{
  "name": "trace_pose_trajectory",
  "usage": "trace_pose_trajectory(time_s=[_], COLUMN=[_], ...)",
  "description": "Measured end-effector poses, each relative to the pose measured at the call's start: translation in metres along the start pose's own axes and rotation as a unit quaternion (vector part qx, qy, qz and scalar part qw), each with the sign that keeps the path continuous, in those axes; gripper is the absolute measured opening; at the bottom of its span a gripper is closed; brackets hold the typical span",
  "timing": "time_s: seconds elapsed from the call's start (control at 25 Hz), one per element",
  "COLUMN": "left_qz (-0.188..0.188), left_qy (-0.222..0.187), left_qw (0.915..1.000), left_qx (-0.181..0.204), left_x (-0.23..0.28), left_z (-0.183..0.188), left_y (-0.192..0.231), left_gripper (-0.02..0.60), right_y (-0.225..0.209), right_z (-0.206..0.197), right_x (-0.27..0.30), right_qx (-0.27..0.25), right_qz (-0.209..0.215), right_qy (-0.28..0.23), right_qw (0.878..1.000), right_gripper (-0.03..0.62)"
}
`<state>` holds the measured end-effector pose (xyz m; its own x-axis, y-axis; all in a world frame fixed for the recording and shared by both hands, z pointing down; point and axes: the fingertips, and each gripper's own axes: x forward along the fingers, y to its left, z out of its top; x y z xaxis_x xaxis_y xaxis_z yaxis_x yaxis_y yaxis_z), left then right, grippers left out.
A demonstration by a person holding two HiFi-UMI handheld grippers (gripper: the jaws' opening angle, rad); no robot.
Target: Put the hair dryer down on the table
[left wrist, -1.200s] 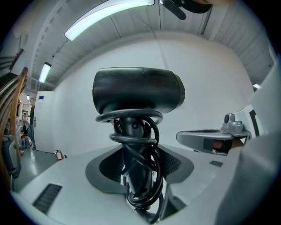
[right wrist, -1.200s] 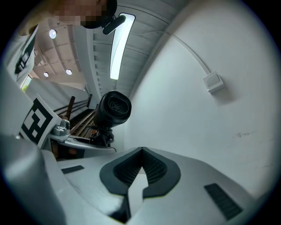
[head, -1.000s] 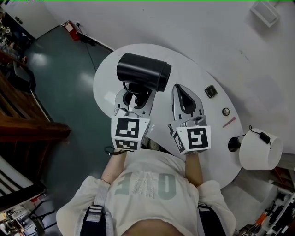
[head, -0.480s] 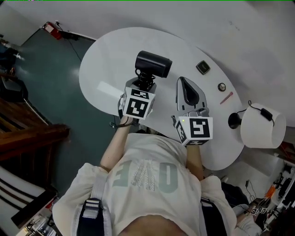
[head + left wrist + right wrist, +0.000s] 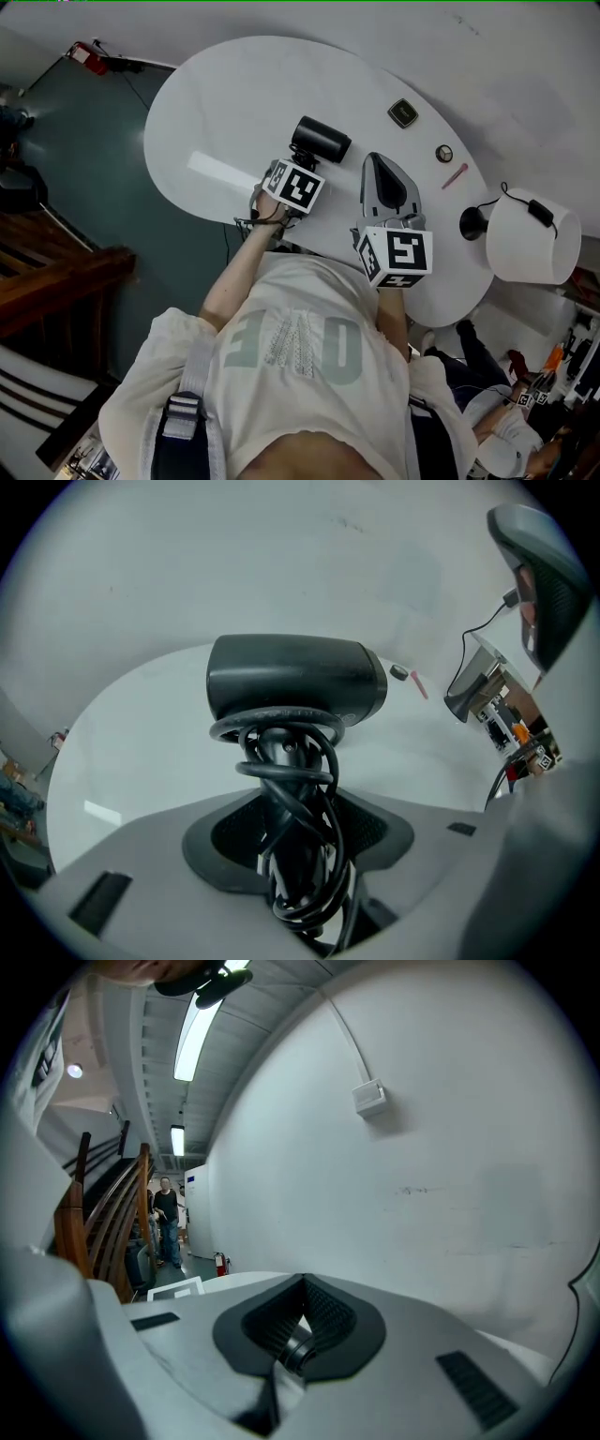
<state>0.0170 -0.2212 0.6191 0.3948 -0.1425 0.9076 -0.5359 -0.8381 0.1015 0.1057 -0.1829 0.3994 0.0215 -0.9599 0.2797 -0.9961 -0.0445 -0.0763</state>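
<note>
A white oval table stands against a pale wall, with dark floor to its 9 o'clock side.

Head view: the hair dryer sits near the table's middle, at 11 o'clock from the right gripper. The left gripper holds it by the handle from below. A second ago the dryer loomed large, close under the camera; now it shows small and low over the tabletop, so the left arm has carried it out and down. Whether it touches the surface yet I cannot tell. A lamp stands at the table's 3 o'clock edge, and a pink pen lies well apart from the dryer.

Left gripper view: the jaws are clamped on the dryer's handle, which is wound with its black cord. The barrel lies crosswise above, with table behind it.

Right gripper view: the jaws are pressed together with nothing between them, pointing at the wall; a person stands far off at 9 o'clock.

The setting-down looks nearly finished; what seems left is the last bit of lowering and the release.
</note>
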Motion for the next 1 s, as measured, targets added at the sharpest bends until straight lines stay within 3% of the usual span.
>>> trace_pose_trajectory(time_s=[0.32,0.88,1.0], left_qz=[0.000,-0.023,-0.035], left_qy=[0.052,0.053,0.023], left_qw=[0.9985,0.9983,0.9990], left_qx=[0.017,0.000,-0.019], left_x=[0.023,0.024,0.018], left_z=[-0.018,-0.017,-0.007], left_y=[0.003,0.001,0.001], left_gripper=[0.219,0.221,0.234], right_y=[0.000,0.015,0.014], right_z=[-0.012,-0.018,-0.016], right_x=[0.001,0.007,0.007], right_qx=[0.030,0.035,0.040], right_qz=[0.010,0.033,0.033], right_qy=[0.017,0.026,0.024], right_qw=[0.999,0.999,0.998], right_gripper=[-0.002,-0.003,-0.003])
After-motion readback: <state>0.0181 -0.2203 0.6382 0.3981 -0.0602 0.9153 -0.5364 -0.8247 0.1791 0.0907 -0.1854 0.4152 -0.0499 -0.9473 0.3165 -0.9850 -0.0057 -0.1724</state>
